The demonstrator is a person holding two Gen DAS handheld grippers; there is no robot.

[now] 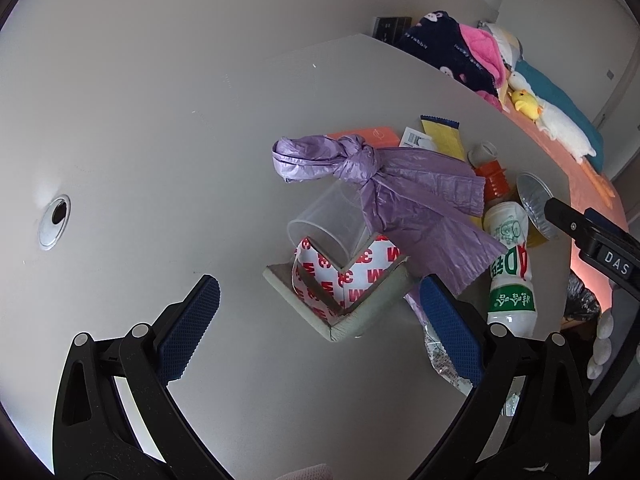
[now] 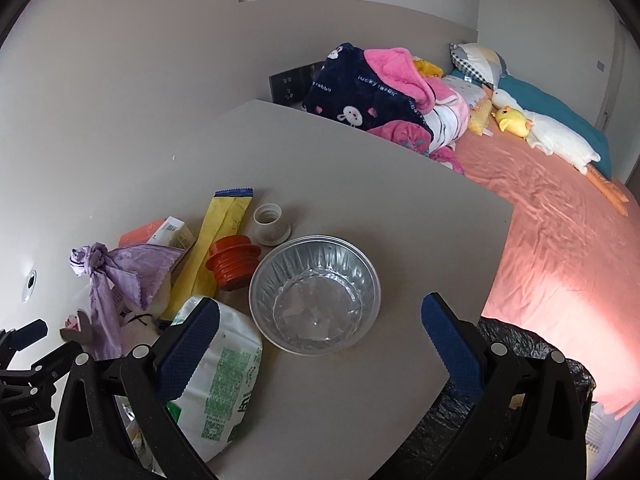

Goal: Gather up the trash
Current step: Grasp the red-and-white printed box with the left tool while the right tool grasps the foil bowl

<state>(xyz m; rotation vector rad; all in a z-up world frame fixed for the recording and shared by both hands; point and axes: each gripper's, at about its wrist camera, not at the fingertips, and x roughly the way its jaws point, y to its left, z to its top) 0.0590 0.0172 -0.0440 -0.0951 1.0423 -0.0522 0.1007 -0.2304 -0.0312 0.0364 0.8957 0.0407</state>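
Left gripper (image 1: pixel 320 312) spread wide and empty over foam corner piece (image 1: pixel 344 304), clear cup (image 1: pixel 328 224) and knotted purple bag (image 1: pixel 400 192) on grey table (image 1: pixel 160 140), right gripper (image 2: pixel 316 336) wide open, empty, above foil bowl (image 2: pixel 316 292), black-lined bin (image 2: pixel 520 360) at table edge.

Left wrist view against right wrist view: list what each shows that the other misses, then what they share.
Only the left wrist view shows the clear plastic cup and the 3M-printed foam corner piece. Only the right wrist view shows the foil bowl's inside, the black bin bag past the table edge, and the full pink bed. Both show the knotted purple bag, orange ribbed cap, yellow wrapper and green-and-white bottle.
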